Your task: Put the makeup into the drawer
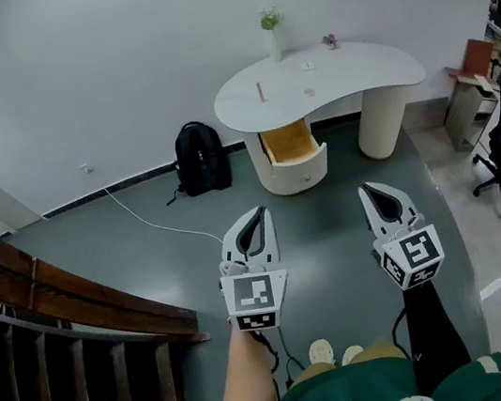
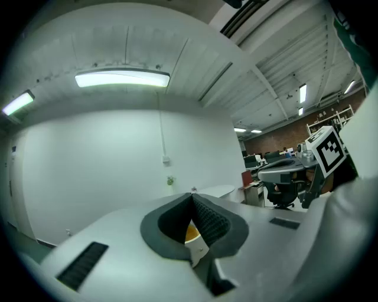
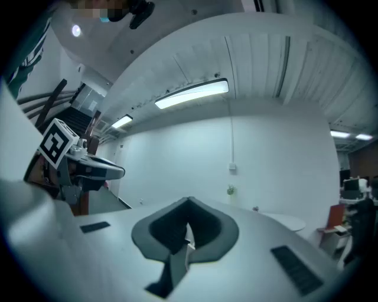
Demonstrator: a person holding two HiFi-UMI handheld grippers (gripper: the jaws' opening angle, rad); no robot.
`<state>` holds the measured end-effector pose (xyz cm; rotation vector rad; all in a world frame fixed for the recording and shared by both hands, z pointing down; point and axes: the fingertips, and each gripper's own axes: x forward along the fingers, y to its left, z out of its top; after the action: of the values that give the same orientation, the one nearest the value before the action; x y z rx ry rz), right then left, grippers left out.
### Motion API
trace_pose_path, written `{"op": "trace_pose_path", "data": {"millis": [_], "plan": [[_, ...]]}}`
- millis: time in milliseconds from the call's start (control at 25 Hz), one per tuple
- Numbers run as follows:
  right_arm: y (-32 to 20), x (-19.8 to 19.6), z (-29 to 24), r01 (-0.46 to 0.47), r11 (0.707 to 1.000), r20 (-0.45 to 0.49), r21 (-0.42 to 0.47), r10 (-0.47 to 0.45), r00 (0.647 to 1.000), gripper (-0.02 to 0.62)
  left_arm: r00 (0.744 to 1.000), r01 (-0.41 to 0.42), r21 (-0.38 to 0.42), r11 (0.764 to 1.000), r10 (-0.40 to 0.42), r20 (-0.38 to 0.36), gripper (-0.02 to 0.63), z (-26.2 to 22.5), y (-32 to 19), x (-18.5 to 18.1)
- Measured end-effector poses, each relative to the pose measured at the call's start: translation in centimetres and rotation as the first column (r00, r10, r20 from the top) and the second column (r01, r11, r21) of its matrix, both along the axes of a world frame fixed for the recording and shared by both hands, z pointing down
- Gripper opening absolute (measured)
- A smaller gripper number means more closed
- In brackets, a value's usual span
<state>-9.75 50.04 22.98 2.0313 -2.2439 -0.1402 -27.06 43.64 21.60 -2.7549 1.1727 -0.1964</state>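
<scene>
In the head view, both grippers are held level over the grey-green floor, well apart from the desk (image 1: 382,77) at the upper centre. The left gripper (image 1: 255,213) and right gripper (image 1: 367,188) each look clenched and empty. The makeup, a slim pinkish stick (image 1: 260,91) and 2 small pale pieces (image 1: 310,92), lies on the smooth, white, kidney-shaped desktop, above the open drawer (image 1: 299,177), whose inside is orange wood. The step in hand appears to be the approach: walk closer, part one pair of jaws before reaching, and take the thin stick across its width, since it may roll. In the left gripper view, the ribbed dark pads meet at their tips with nothing between them. In the right gripper view, the jaws are likewise pressed together on nothing.
</scene>
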Motion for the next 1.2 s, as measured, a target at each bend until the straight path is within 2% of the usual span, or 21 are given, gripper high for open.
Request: {"op": "trace_pose_path", "data": {"millis": [240, 280, 320, 360, 440, 640, 840, 1200], "plan": [[-0.1, -0.3, -0.3, -0.009, 1.000, 0.038, 0.029, 0.008, 0.999, 0.006, 1.000, -0.007, -0.004, 1.000, 0.007, -0.027, 0.000, -0.2, -0.2, -0.6], [-0.1, -0.4, -0.3, -0.004, 0.999, 0.052, 0.033, 0.002, 0.999, 0.041, 1.000, -0.011, 0.000, 1.000, 0.011, -0.021, 0.000, -0.2, -0.2, -0.7], [-0.2, -0.4, -0.2, 0.003, 0.999, 0.058, 0.035, -0.005, 0.998, 0.163, 1.000, -0.015, 0.003, 1.000, 0.015, -0.016, 0.000, -0.1, -0.2, -0.7], [-0.3, -0.5, -0.2, 0.006, 0.999, 0.056, 0.036, -0.008, 0.998, 0.254, 1.000, -0.015, 0.003, 1.000, 0.015, -0.013, 0.000, -0.1, -0.3, -0.7], [-0.5, -0.5, -0.2, 0.004, 0.999, 0.041, 0.040, -0.006, 0.999, 0.279, 1.000, -0.014, -0.001, 1.000, 0.014, -0.018, 0.000, 0.0, -0.5, -0.8], [-2.3, 0.2, 0.3, -0.001, 0.999, 0.045, 0.041, -0.001, 0.999, 0.285, 1.000, -0.012, -0.009, 1.000, 0.012, -0.015, 0.000, 0.8, -2.1, -0.2], [-5.6, 1.9, 0.6, 0.036, 0.999, 0.051, 0.041, -0.038, 0.998, 0.285, 1.000, 0.005, -0.010, 1.000, -0.005, -0.007, 0.000, 1.0, -5.3, 1.5], [-17.5, 7.2, -0.2, 0.120, 0.991, 0.048, 0.057, -0.123, 0.991, 0.290, 0.998, 0.065, 0.012, 0.998, -0.065, 0.002, 0.000, 0.2, -15.8, 6.9]]}}
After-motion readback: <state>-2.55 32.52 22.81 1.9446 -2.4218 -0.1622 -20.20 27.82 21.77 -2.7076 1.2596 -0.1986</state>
